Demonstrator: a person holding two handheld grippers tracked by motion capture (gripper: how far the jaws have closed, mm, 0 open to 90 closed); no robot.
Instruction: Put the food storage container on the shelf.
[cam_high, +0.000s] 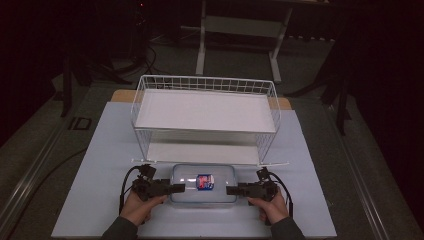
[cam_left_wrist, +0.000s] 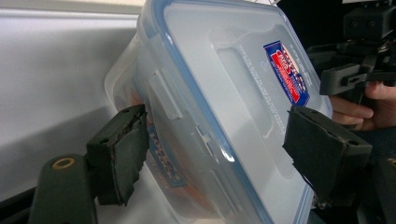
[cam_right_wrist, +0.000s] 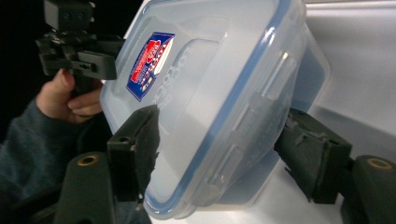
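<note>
Lying at the lower middle of the high view, the box (cam_high: 203, 183) sits on the table (cam_high: 100, 165), lid closed, below the wire basket (cam_high: 205, 117). The left gripper (cam_high: 177, 188) and right gripper (cam_high: 231, 190) meet its two ends.

In the left gripper view, the jaws stand at both sides of the box (cam_left_wrist: 219, 107), pressing it. Something orange shows inside.

In the right gripper view, the jaws clamp the box (cam_right_wrist: 210, 102) too.

clear glossy plastic container (cam_high: 204, 183); white wire basket (cam_high: 205, 117); matt white table (cam_high: 90, 200).
</note>
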